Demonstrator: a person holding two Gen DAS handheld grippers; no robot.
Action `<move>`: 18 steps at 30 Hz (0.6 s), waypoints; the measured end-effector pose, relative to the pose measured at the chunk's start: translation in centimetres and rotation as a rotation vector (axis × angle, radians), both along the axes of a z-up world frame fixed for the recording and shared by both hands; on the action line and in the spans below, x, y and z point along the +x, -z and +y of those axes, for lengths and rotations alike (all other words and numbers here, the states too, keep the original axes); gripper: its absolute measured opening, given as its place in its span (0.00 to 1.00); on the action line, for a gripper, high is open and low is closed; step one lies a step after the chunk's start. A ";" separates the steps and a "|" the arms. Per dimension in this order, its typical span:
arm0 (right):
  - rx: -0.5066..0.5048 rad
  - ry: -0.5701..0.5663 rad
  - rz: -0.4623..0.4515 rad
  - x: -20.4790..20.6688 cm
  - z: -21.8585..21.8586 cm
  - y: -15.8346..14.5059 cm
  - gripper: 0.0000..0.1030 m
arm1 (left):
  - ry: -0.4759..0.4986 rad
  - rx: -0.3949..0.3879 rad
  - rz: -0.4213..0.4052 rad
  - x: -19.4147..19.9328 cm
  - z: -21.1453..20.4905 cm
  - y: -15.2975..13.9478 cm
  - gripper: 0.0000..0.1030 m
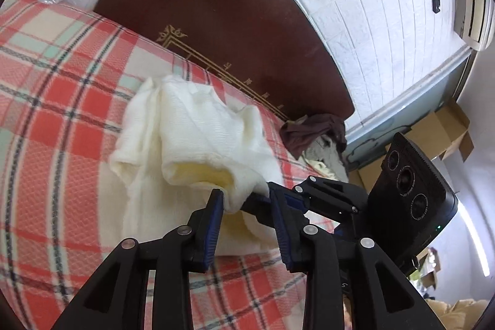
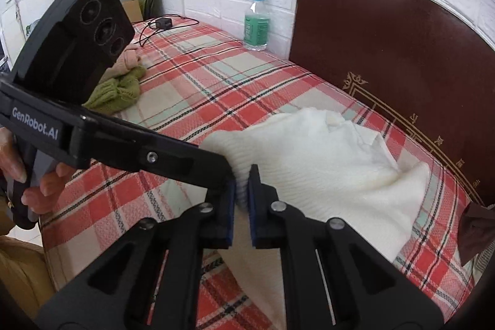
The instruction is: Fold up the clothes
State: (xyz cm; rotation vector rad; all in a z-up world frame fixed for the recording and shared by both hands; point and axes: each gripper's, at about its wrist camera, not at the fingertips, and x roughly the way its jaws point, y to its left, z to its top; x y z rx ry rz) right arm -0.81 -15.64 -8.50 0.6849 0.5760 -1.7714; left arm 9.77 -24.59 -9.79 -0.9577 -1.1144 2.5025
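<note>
In the left wrist view, the cream-white ribbed knit garment [image 1: 198, 141] lies bunched on the red plaid bedspread [image 1: 62, 101], one fold running into the left tool [image 1: 246, 200], whose jaws stand narrow around it, though whether the pads press I cannot tell. In the right wrist view, the right tool [image 2: 243, 190], angled downward, pinches the garment's ribbed hem at twelve o'clock, likely for folding, while the left tool's nose meets that hem from nine o'clock, a bare hand [image 2: 27, 172] gripping its handle.

Cream-white knit sweater [image 2: 324, 163] on a red, cream and mint plaid bedspread [image 2: 201, 88]; dark maroon headboard [image 2: 402, 45] with gold trim.
</note>
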 end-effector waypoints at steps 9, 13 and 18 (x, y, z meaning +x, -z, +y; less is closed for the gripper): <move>0.112 -0.022 -0.072 1.4 -1.2 3.8 0.21 | -0.074 -0.074 -0.090 1.7 -0.8 2.9 0.66; -0.004 -0.034 -0.164 0.7 2.2 1.4 0.75 | -0.080 -0.135 -0.065 2.4 -0.7 2.0 0.80; -0.171 0.068 -0.271 -3.7 7.2 -1.4 0.75 | -0.094 -0.154 -0.083 1.8 -1.1 1.9 0.86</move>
